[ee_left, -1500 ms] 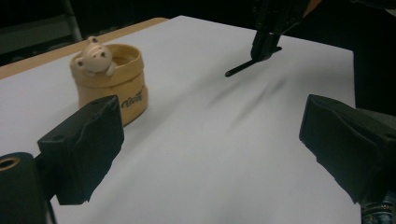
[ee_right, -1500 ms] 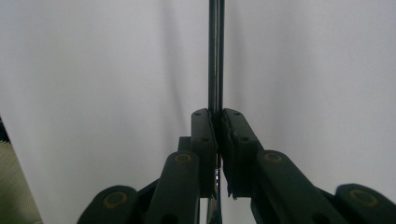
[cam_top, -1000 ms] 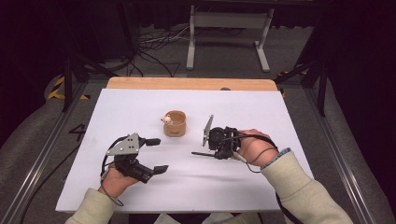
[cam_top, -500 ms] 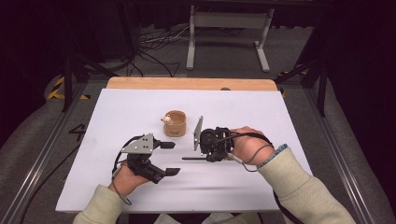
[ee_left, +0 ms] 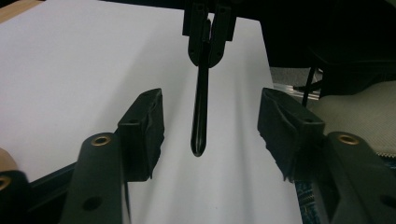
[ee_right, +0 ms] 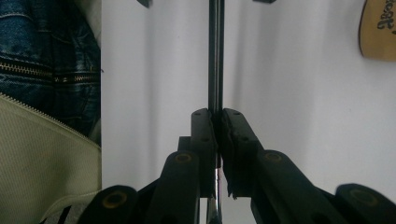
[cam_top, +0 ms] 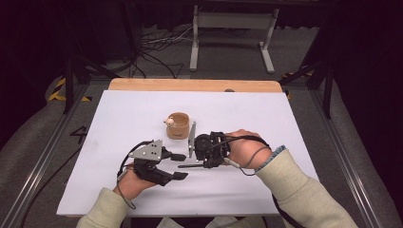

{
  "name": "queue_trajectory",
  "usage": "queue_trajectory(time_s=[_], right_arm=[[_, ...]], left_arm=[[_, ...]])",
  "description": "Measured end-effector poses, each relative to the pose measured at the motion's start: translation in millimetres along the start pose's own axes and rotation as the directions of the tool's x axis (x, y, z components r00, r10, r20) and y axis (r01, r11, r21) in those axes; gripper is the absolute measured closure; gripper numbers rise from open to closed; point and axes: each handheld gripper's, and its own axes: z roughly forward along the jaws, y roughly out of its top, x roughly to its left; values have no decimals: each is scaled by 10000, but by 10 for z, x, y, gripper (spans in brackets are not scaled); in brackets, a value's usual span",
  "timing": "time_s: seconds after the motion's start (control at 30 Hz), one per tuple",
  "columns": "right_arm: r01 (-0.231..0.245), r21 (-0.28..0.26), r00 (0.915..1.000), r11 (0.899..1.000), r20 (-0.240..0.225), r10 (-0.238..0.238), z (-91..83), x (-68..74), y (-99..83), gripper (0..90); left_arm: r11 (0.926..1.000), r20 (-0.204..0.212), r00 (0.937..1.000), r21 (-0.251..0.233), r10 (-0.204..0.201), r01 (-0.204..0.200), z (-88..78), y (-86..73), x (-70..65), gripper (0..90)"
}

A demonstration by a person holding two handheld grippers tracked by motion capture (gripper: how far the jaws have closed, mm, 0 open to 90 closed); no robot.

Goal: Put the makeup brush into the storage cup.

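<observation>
My right gripper (cam_top: 200, 165) is shut on a thin black stick (cam_top: 186, 166) and holds it level, pointing left over the white table. In the right gripper view the stick (ee_right: 215, 56) runs straight out from the closed jaws of that gripper (ee_right: 215, 114). My left gripper (cam_top: 180, 166) faces it with jaws apart. The stick's rounded tip (ee_left: 201, 107) hangs between its pads (ee_left: 144, 126) without touching either. These jaws have just been closing. The right gripper (ee_left: 208, 42) shows at the top of the left gripper view.
A small wooden cup (cam_top: 178, 126) with a little figure on its rim stands just behind the grippers, also seen as the cup (ee_right: 378, 32). A white sheet (cam_top: 119, 118) covers the table; a wooden strip (cam_top: 190, 84) borders the far edge. Stands and cables lie beyond.
My left gripper has moved right to the stick's tip and its jaws have narrowed around it. The right gripper has shifted left with the stick.
</observation>
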Motion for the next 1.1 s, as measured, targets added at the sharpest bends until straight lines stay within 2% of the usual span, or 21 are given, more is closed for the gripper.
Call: queue_trajectory(time_s=[0.3,0.43,0.7,0.97,1.1], right_arm=[[235,168,9996,9996,-126,-233,34,25,97,839],[272,140,9995,9995,-173,-269,43,35,114,839],[434,275,9987,9987,-284,-426,61,40,130,839],[436,154,9987,9989,-282,-432,64,40,146,839],[487,238,9984,9985,-303,-480,70,33,151,839]], left_arm=[[9992,211,9997,388,102,-110,70,11,-22,638],[9974,158,9996,669,240,-250,99,22,-36,727],[9948,93,9994,956,343,-350,119,10,-20,805],[9931,124,9997,1154,187,-200,156,-17,-4,800],[9909,87,9992,1283,394,-402,160,-19,-10,826]])
